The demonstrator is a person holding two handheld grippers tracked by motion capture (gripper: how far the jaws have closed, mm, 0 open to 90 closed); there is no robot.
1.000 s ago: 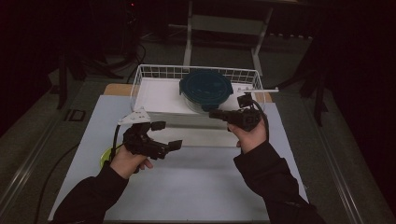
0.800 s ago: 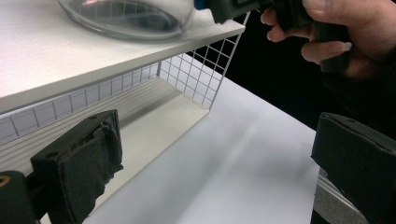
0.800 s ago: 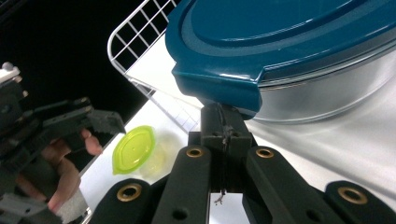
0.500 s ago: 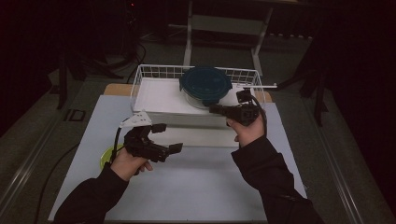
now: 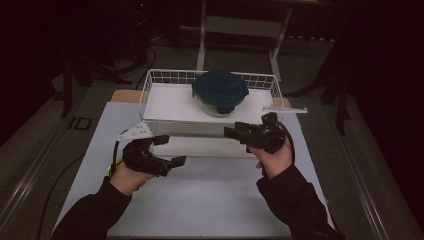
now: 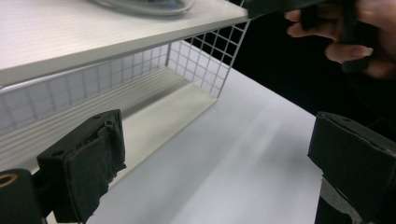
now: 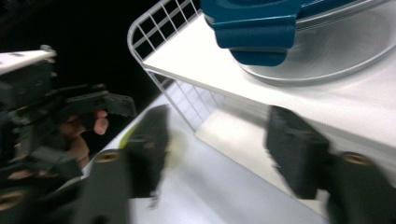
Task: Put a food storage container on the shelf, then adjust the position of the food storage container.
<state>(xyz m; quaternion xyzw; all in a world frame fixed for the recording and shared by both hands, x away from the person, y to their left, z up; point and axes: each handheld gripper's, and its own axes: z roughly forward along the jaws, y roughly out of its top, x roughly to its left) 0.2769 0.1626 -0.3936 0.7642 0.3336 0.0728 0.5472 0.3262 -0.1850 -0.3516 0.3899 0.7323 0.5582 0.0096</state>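
Note:
A round glass container with a dark teal lid (image 5: 220, 89) stands on a white board (image 5: 170, 102) that lies across a white wire basket (image 5: 170, 76) at the back of the table. My right gripper (image 5: 234, 130) hovers just in front of the basket, below the container. Its jaws have just been opening and stand open with nothing between them (image 7: 222, 144); the lid (image 7: 261, 18) shows above them. My left gripper (image 5: 171, 150) is open and empty near the basket's front left corner, and in the left gripper view it (image 6: 215, 172) faces the wire wall (image 6: 201, 51).
A pale mat (image 5: 210, 200) covers the table in front of the basket. Metal stand legs (image 5: 240, 25) rise behind the table in the dark. The right hand (image 6: 355, 42) appears in the left gripper view, and the left hand (image 7: 88, 130) in the right gripper view.
The right gripper's jaws went from shut to open, and that hand drew slightly back toward the person. The left gripper and the container stayed put.

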